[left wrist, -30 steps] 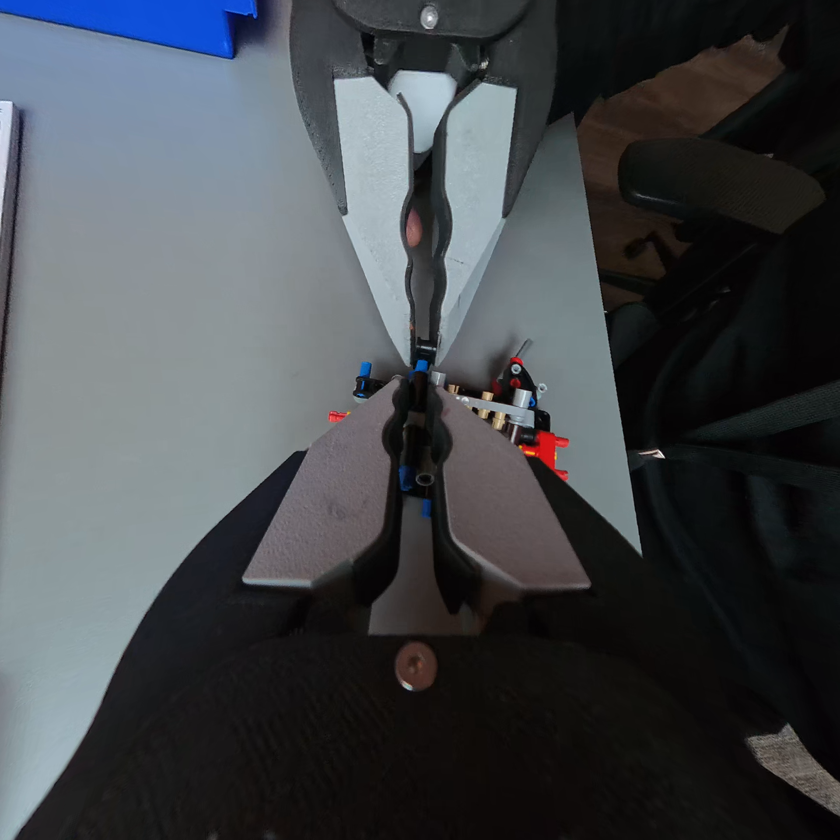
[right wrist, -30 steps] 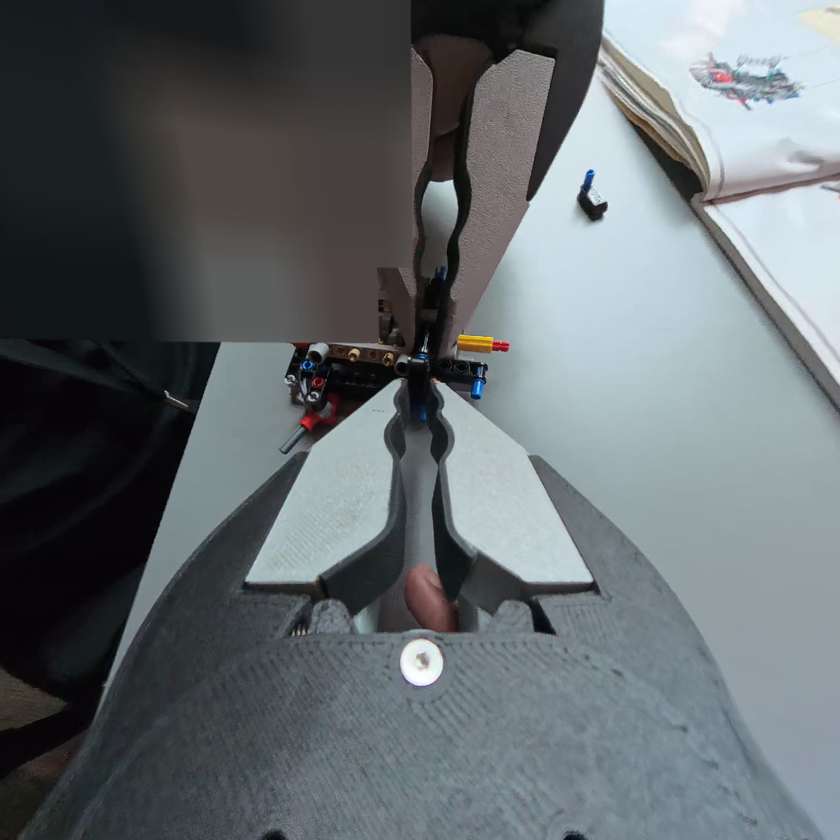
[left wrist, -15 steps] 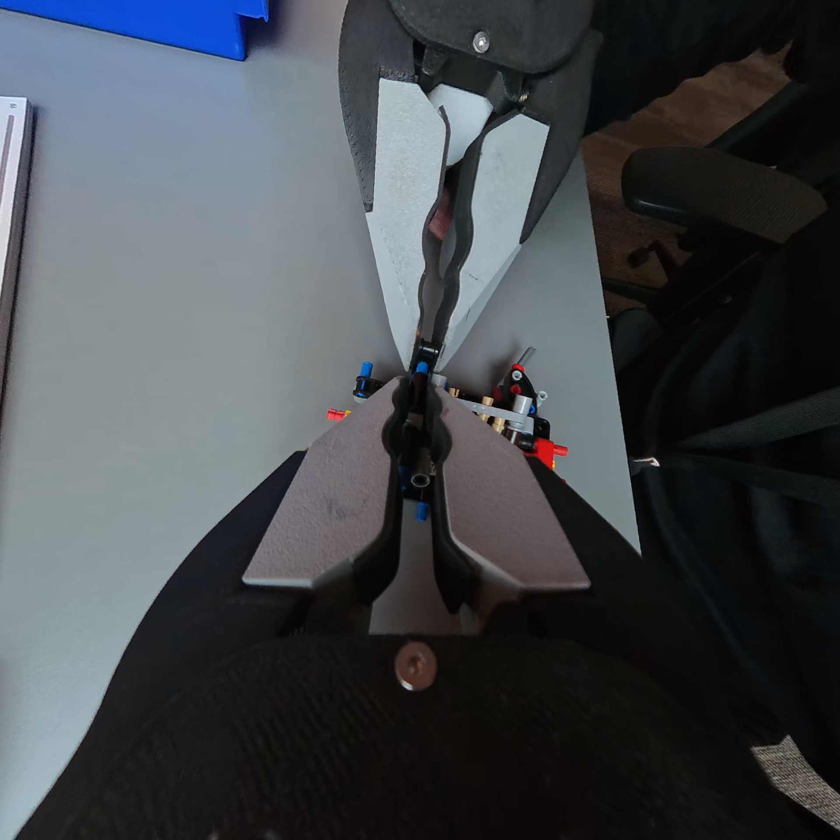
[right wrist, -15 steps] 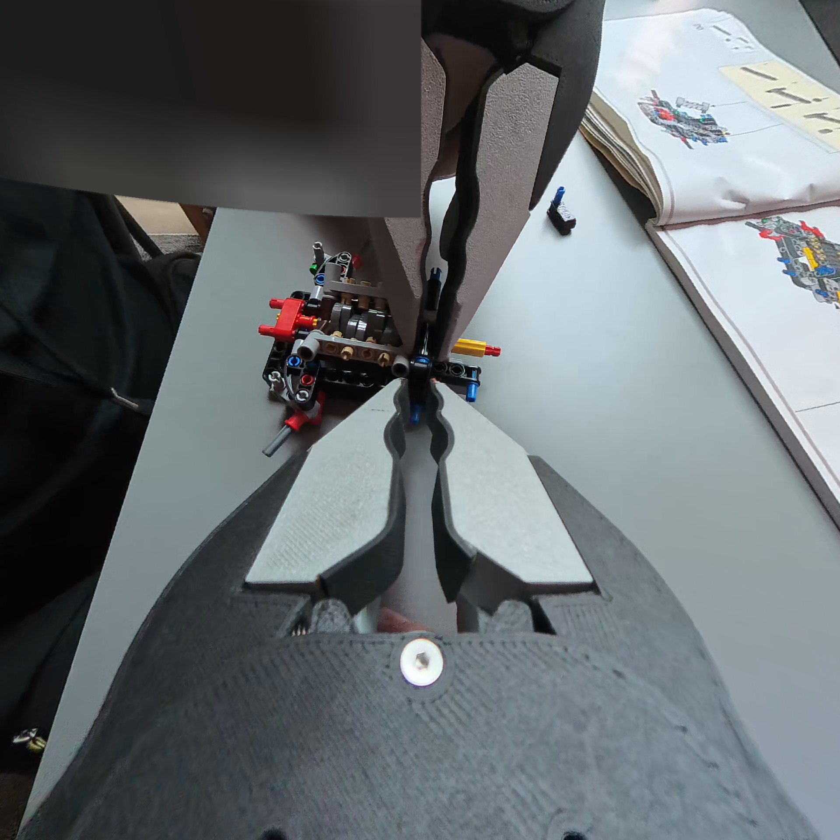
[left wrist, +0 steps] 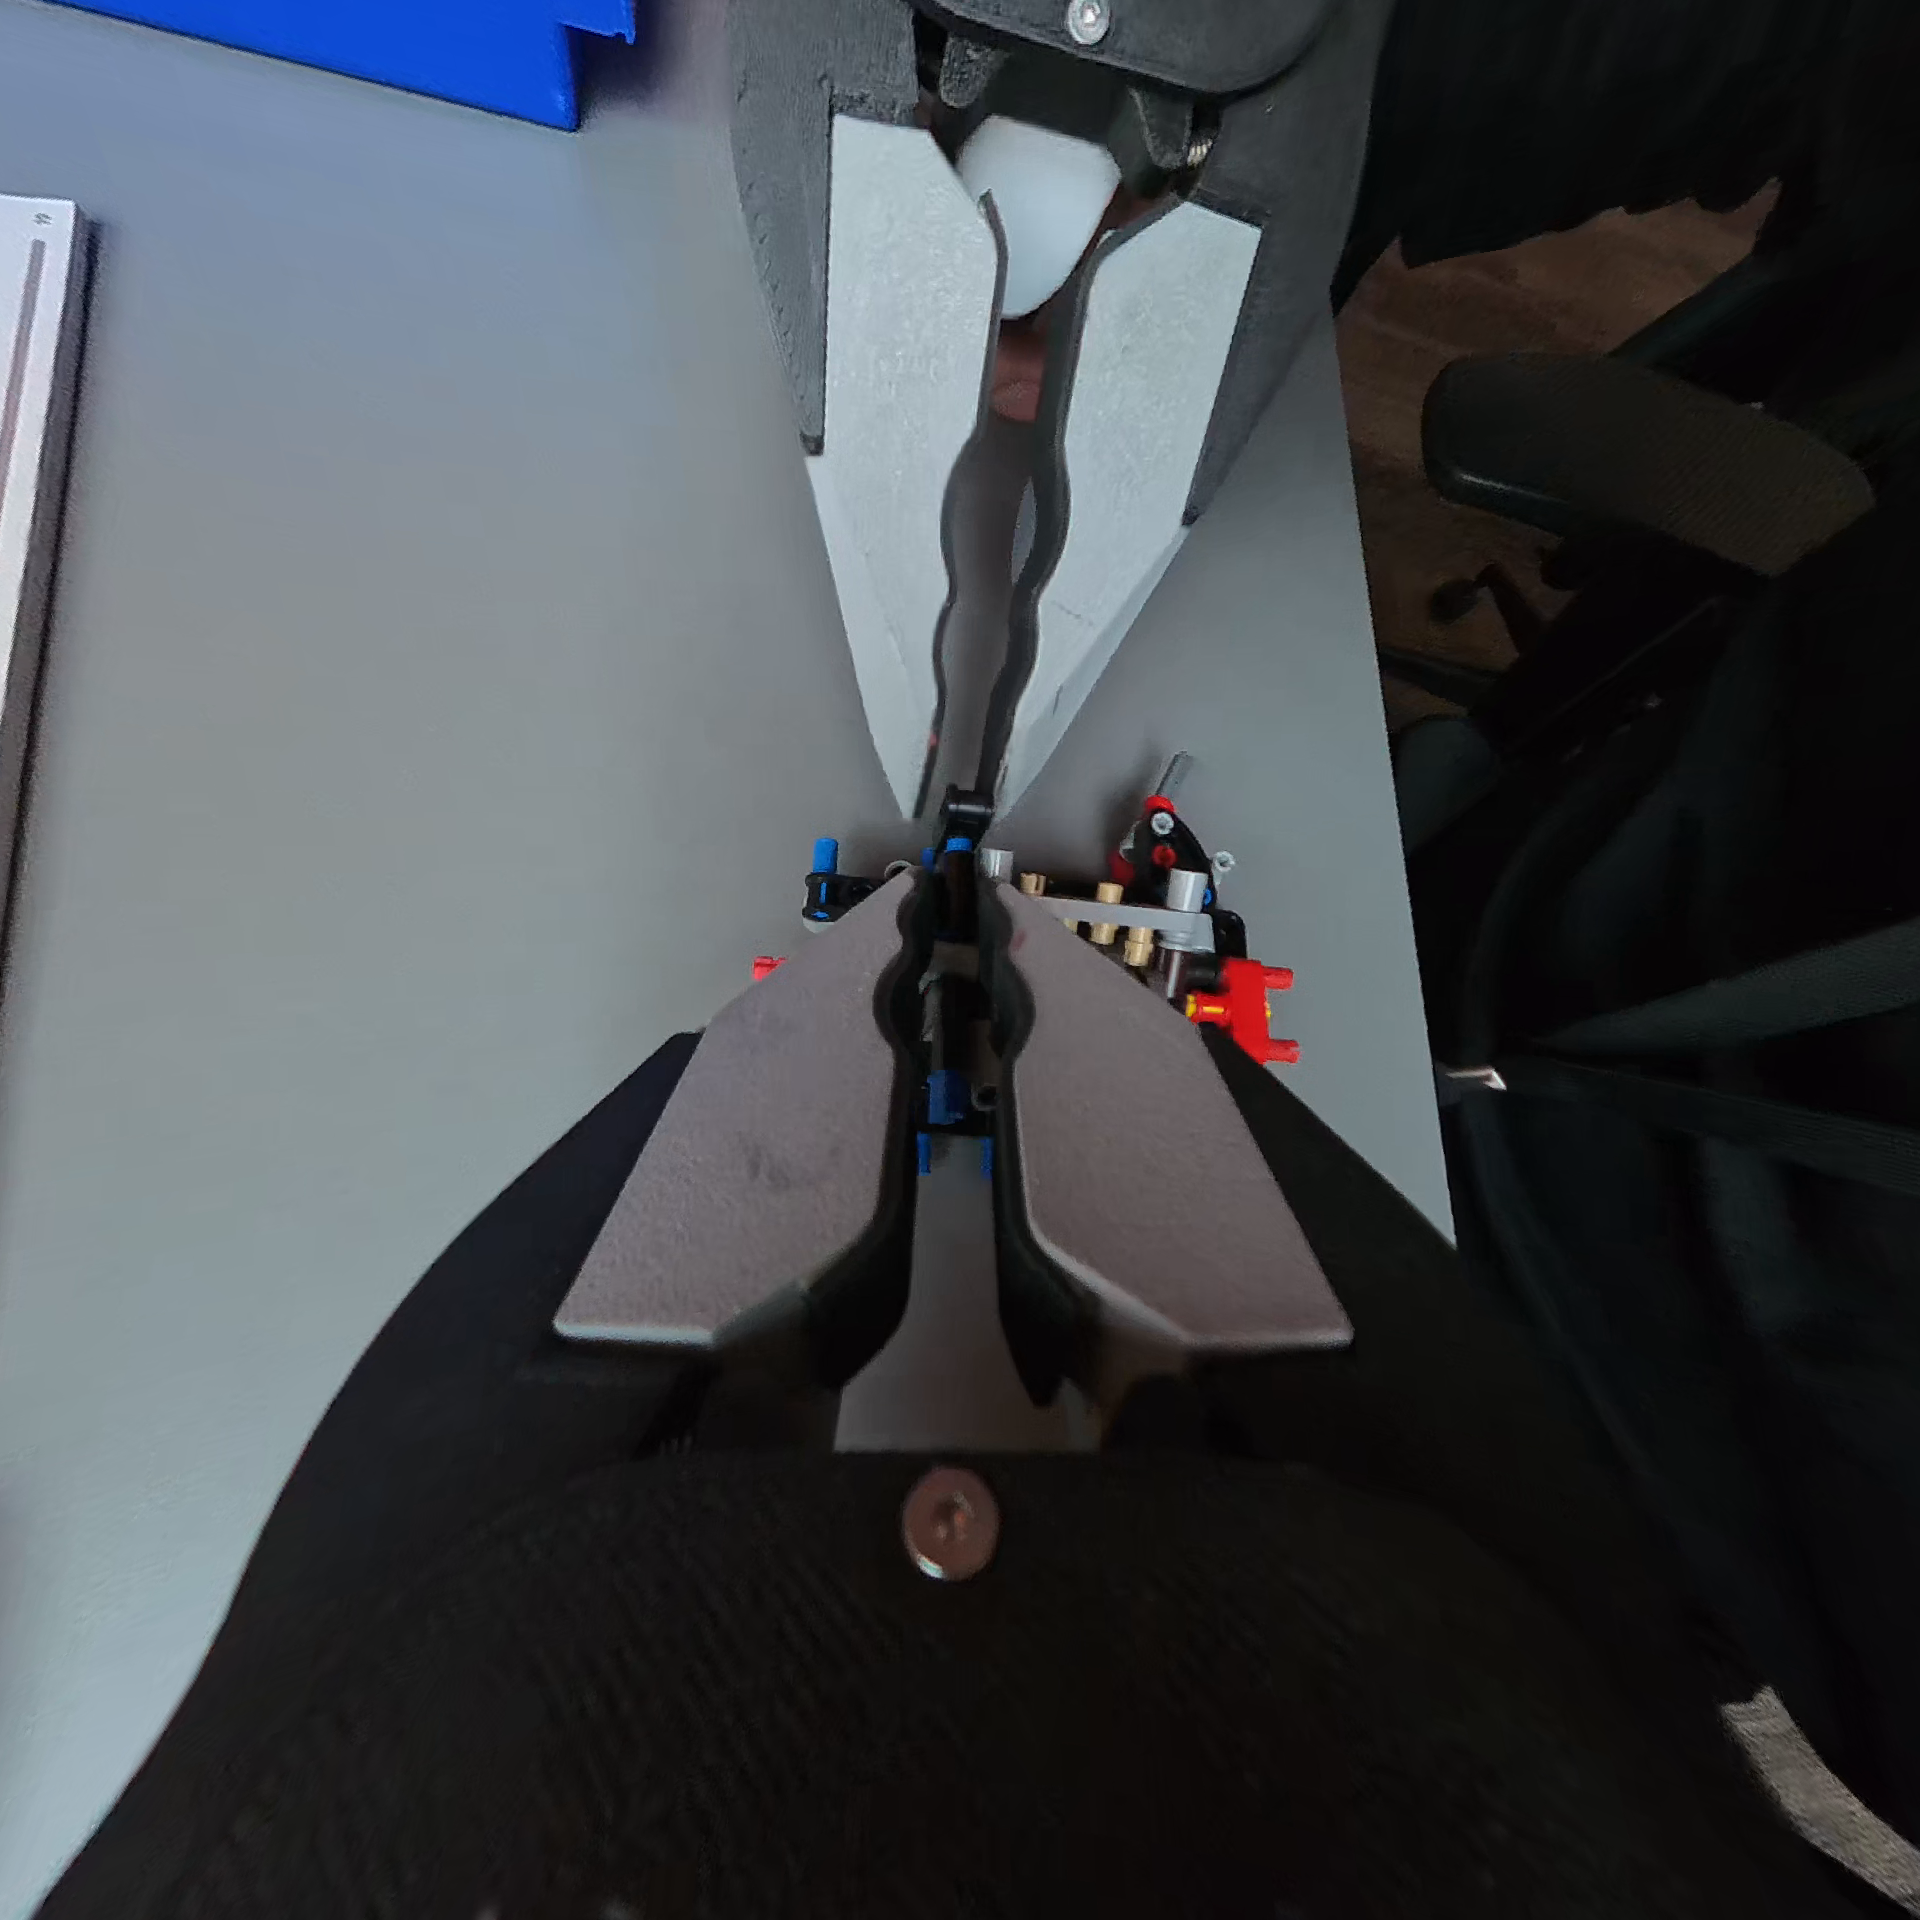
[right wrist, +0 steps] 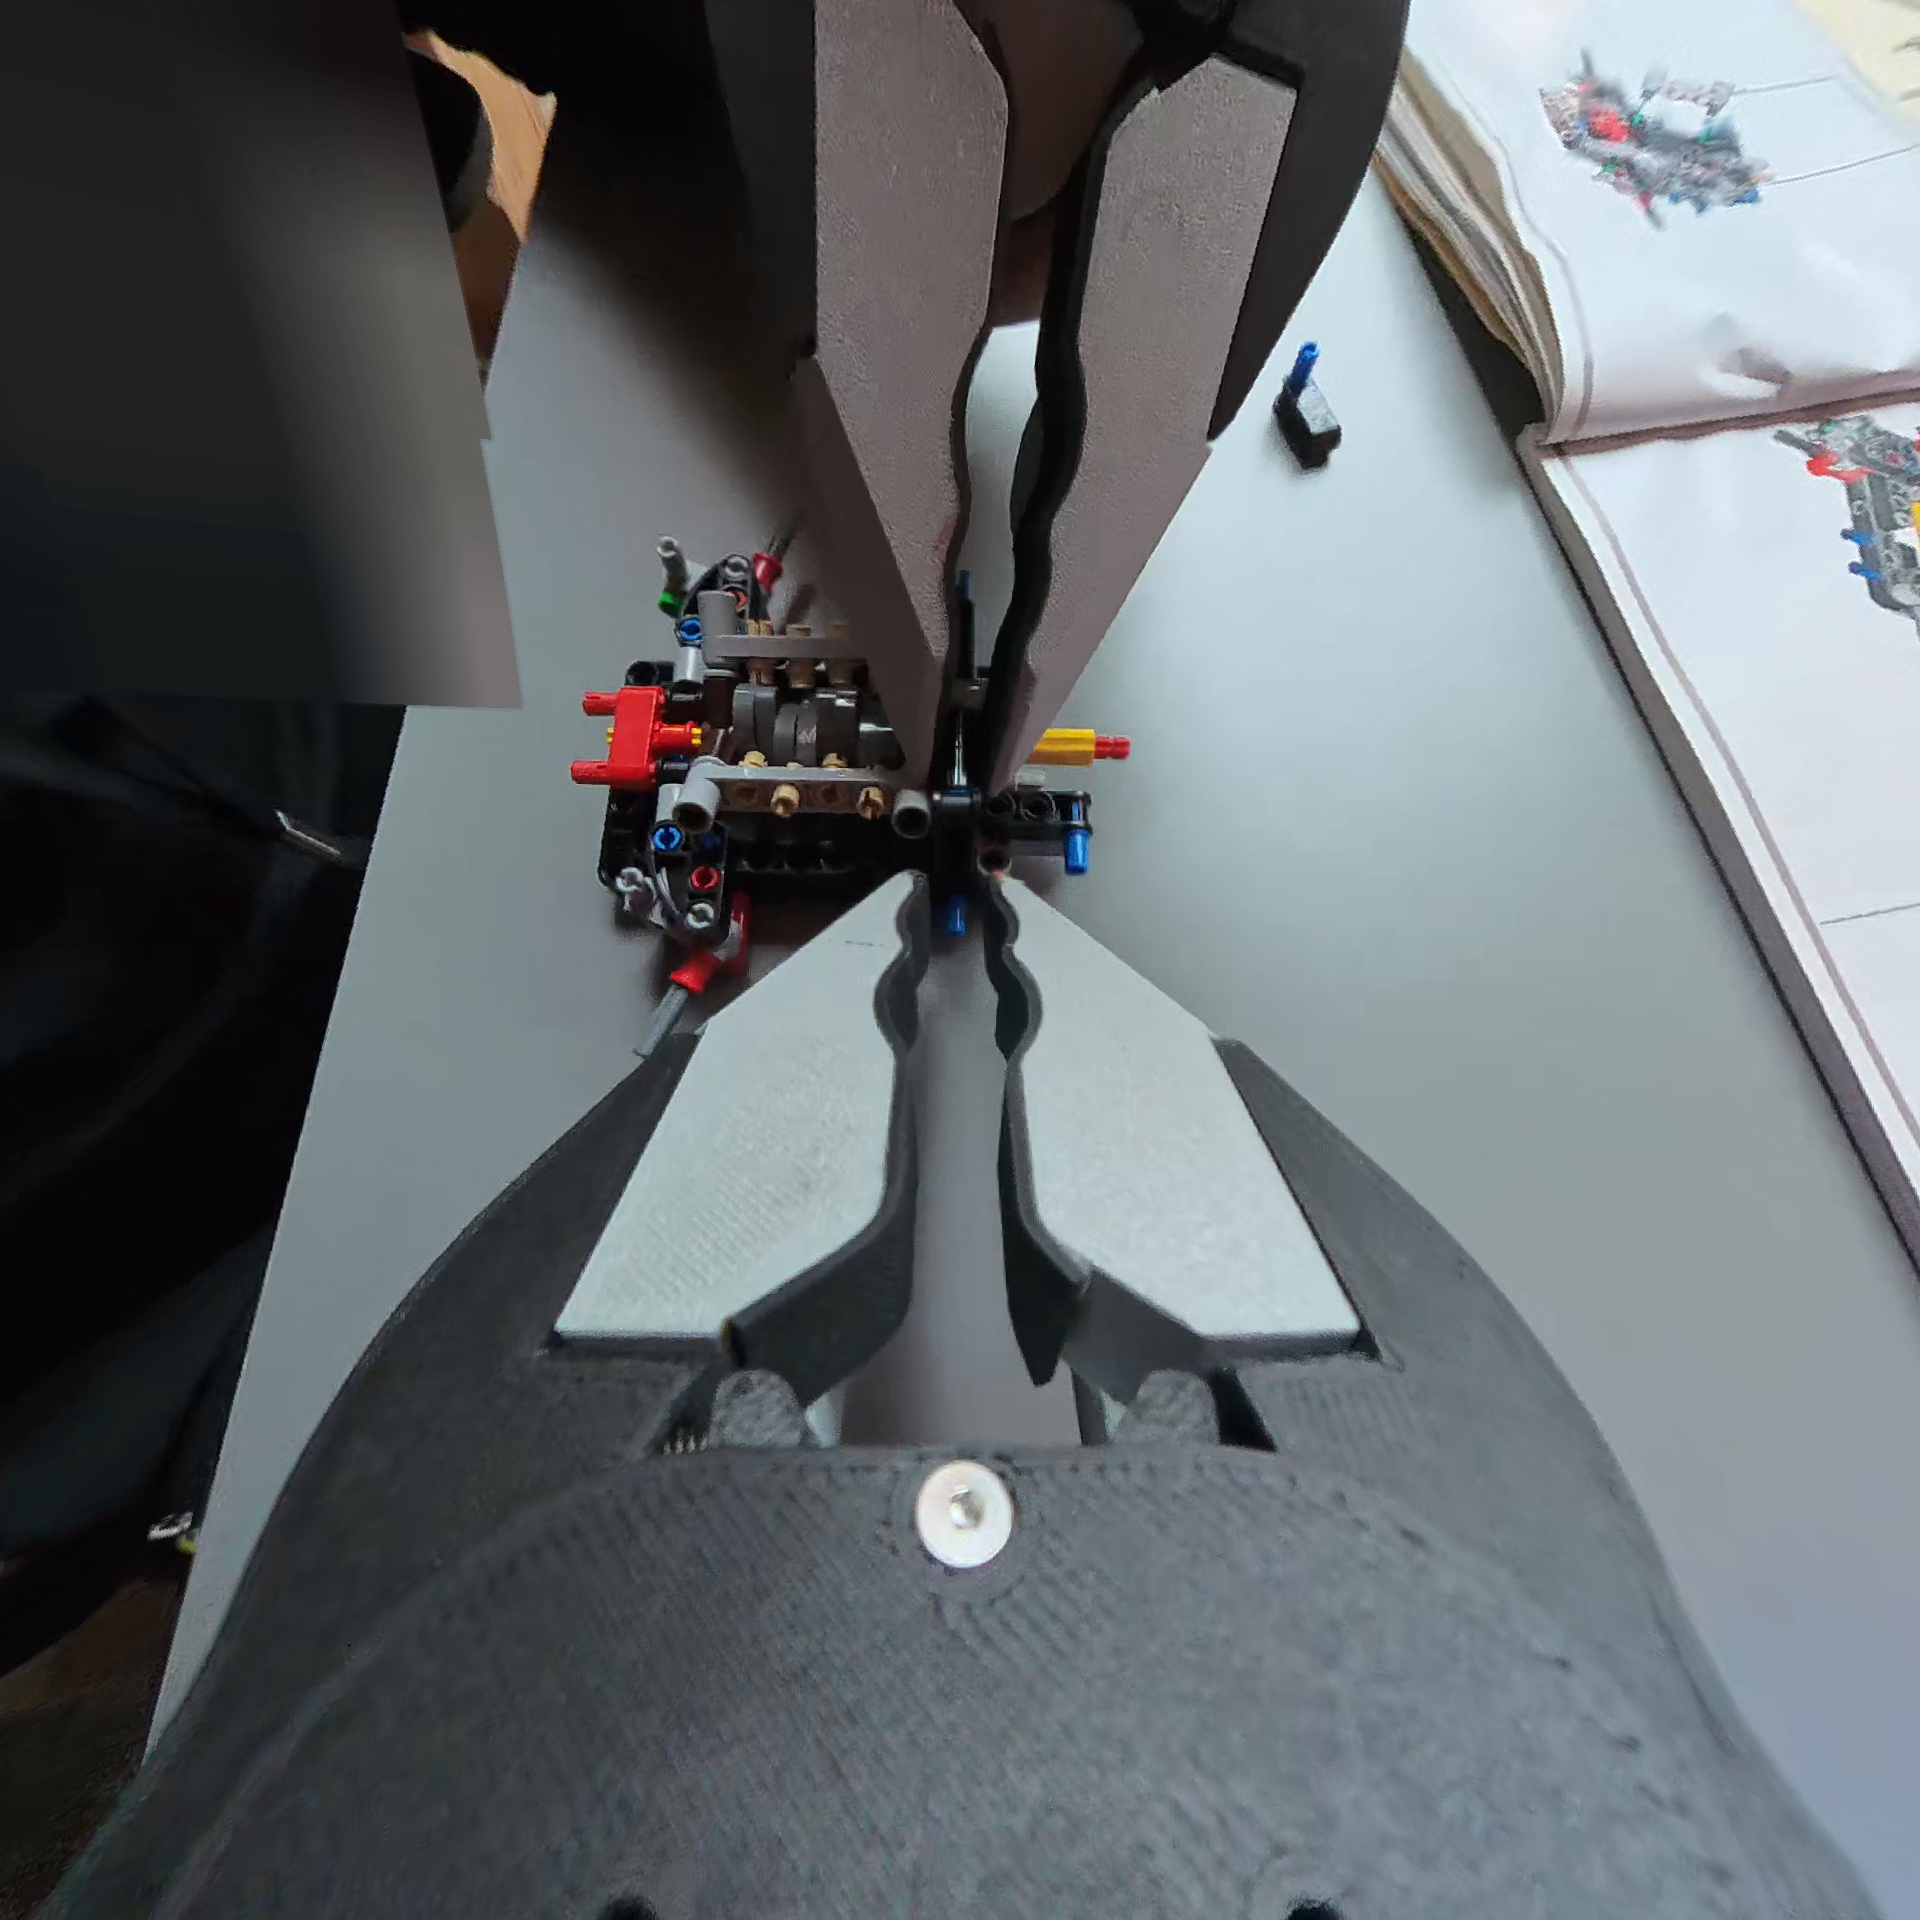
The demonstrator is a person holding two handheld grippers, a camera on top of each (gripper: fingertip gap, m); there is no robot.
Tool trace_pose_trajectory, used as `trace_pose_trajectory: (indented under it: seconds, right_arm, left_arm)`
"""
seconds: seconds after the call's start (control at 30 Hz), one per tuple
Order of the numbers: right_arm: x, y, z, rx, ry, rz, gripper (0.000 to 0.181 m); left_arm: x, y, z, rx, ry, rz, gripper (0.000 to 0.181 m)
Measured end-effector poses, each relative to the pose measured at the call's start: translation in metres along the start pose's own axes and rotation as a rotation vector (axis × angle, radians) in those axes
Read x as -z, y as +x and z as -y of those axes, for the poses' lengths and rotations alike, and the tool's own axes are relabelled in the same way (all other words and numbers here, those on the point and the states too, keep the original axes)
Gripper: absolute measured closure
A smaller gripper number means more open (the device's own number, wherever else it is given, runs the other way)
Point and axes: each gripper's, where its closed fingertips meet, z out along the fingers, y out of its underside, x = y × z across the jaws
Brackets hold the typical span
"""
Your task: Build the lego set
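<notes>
The part-built lego assembly point(right wrist: 769, 769), black and grey with red, tan and blue pins, sits on the grey table point(right wrist: 1351, 1039) near its edge. It also shows in the left wrist view point(left wrist: 1143, 925). My left gripper point(left wrist: 951, 894) is shut on the assembly's black beam end, with blue pins showing between its fingers. My right gripper point(right wrist: 954, 894) is shut on a small black connector with a blue pin point(right wrist: 954, 847), held against that same end of the assembly. The two grippers meet tip to tip; the right one comes in from the top of the left wrist view point(left wrist: 961, 805).
An open instruction booklet point(right wrist: 1714, 260) lies at the far right. A loose black piece with a blue pin point(right wrist: 1307, 416) lies beside it. A blue bin point(left wrist: 416, 42) stands at the back left. An office chair point(left wrist: 1621, 468) stands past the table edge point(left wrist: 1392, 831). The grippers are tip to tip, or close to it.
The right gripper has tilted and swung while staying on the connector, so its view now looks down on the assembly. The left gripper has kept its hold in place.
</notes>
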Motion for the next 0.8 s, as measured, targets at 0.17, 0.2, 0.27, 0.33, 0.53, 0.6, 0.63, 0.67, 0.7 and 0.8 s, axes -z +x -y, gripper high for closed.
trace_pose_trajectory:
  seconds: [0.17, 0.2, 0.27, 0.33, 0.53, 0.6, 0.63, 0.67, 0.7, 0.8]
  right_arm:
    - [0.01, 0.006, 0.007, -0.085, 0.159, -0.022, 0.175]
    - [0.012, 0.006, 0.009, -0.092, 0.198, -0.02, 0.175]
    - [0.016, 0.003, 0.012, -0.103, 0.245, 0.002, 0.181]
    - [0.02, 0.002, 0.015, -0.102, 0.277, 0.0, 0.181]
    - [0.011, -0.001, -0.006, -0.048, 0.128, -0.079, 0.181]
    - [0.015, -0.002, -0.006, -0.04, 0.145, -0.098, 0.181]
    - [0.018, -0.001, -0.005, -0.046, 0.163, -0.111, 0.181]
    - [0.021, 0.001, -0.002, -0.054, 0.183, -0.119, 0.181]
    - [0.022, 0.002, -0.001, -0.072, 0.193, -0.113, 0.181]
    - [0.022, 0.002, 0.006, -0.111, 0.238, -0.063, 0.181]
  left_arm:
    - [0.007, 0.004, 0.001, 0.061, -0.008, -0.065, 0.167]
    - [0.01, 0.004, 0.001, 0.057, -0.005, -0.066, 0.17]
    - [0.014, -0.002, 0.001, 0.039, -0.01, -0.02, 0.173]
    - [0.014, -0.001, 0.001, 0.026, -0.023, -0.016, 0.178]
    - [0.004, 0.002, -0.007, 0.019, -0.081, -0.02, 0.175]
    - [0.004, 0.002, -0.006, 0.003, -0.081, -0.007, 0.175]
    - [0.004, 0.002, -0.006, -0.003, -0.078, -0.002, 0.175]
    - [0.003, 0.002, -0.005, -0.005, -0.072, 0.001, 0.175]
    - [0.002, 0.001, -0.005, -0.005, -0.065, -0.001, 0.175]
    - [0.001, 0.001, -0.003, 0.004, -0.043, -0.004, 0.176]
